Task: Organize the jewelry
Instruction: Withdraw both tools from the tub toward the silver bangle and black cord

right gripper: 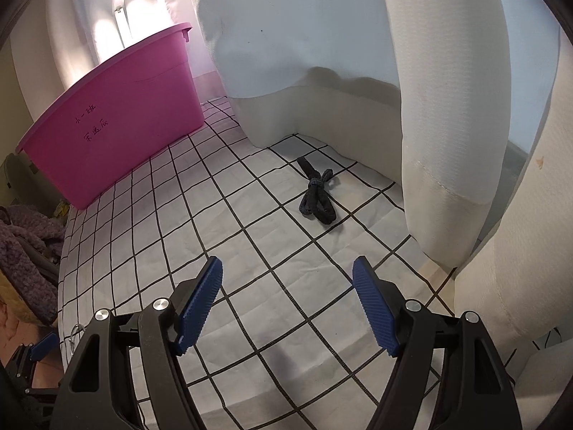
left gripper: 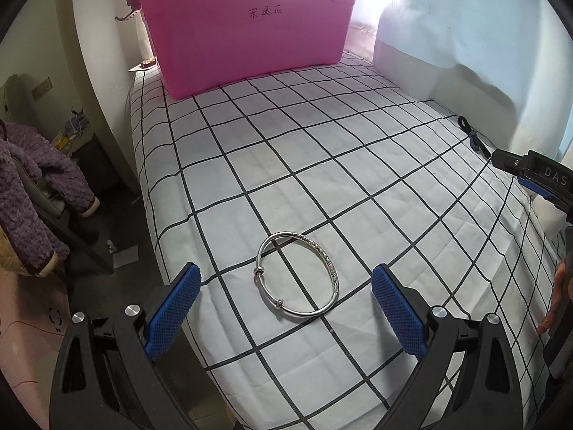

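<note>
A silver bangle [left gripper: 315, 249] lies flat on the white grid-patterned sheet [left gripper: 322, 165], near the bed's front left edge. My left gripper [left gripper: 286, 279] is open, its blue pads on either side of the bangle and just short of it, empty. A sliver of the bangle [right gripper: 73, 333] shows at the far left of the right wrist view. My right gripper [right gripper: 286, 272] is open and empty over the sheet [right gripper: 222, 236], well short of a dark knotted cord [right gripper: 317, 193]. The right gripper's body [left gripper: 537, 175] shows at the right edge of the left wrist view.
A pink plastic tub [left gripper: 247, 25] with handwritten characters stands at the far end of the bed, also in the right wrist view [right gripper: 118, 118]. White padded cushions [right gripper: 440, 107] line the right side. The dark cord [left gripper: 472, 136] lies by them. A purple fleece garment [left gripper: 25, 186] hangs left of the bed.
</note>
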`<state>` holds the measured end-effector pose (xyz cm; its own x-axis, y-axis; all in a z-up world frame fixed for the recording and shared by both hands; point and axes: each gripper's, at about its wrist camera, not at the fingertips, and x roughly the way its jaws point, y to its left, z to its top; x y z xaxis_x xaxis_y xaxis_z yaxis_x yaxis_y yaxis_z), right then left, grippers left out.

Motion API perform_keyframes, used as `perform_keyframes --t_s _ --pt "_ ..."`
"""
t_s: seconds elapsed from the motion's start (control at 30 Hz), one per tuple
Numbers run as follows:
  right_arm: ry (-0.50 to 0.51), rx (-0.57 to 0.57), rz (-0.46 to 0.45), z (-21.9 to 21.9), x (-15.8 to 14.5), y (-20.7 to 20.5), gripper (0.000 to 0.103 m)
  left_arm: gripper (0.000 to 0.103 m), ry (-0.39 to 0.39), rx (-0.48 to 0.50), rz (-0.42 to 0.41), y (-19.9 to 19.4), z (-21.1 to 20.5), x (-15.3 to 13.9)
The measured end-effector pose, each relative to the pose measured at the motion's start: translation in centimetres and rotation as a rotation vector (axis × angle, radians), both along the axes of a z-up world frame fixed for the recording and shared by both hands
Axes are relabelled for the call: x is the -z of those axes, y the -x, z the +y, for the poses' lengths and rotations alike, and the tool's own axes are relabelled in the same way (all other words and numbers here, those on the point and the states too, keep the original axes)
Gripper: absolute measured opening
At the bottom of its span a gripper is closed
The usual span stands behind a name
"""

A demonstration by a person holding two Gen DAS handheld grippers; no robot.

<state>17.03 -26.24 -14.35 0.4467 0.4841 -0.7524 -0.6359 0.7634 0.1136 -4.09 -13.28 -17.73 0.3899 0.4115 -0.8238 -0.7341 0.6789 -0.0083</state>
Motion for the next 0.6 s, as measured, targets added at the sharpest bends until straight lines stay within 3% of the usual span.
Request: perform_keyframes --t_s 0.17,0.33,0.6 --pt "0.002 -0.002 -0.018 0.7 -0.1 -0.5 0.072 0.094 -0.022 -0.015 0.002 -0.6 -0.3 0.3" --pt "0.060 -0.007 -0.055 2.0 0.3 -1.8 0.072 0.095 -0.013 -0.059 0.001 -0.8 -0.2 0.3" --pt "0.159 0.002 -0.042 4.0 1.7 -4.1 0.072 0.097 -0.015 -0.105 -0.001 -0.8 -0.2 0.5"
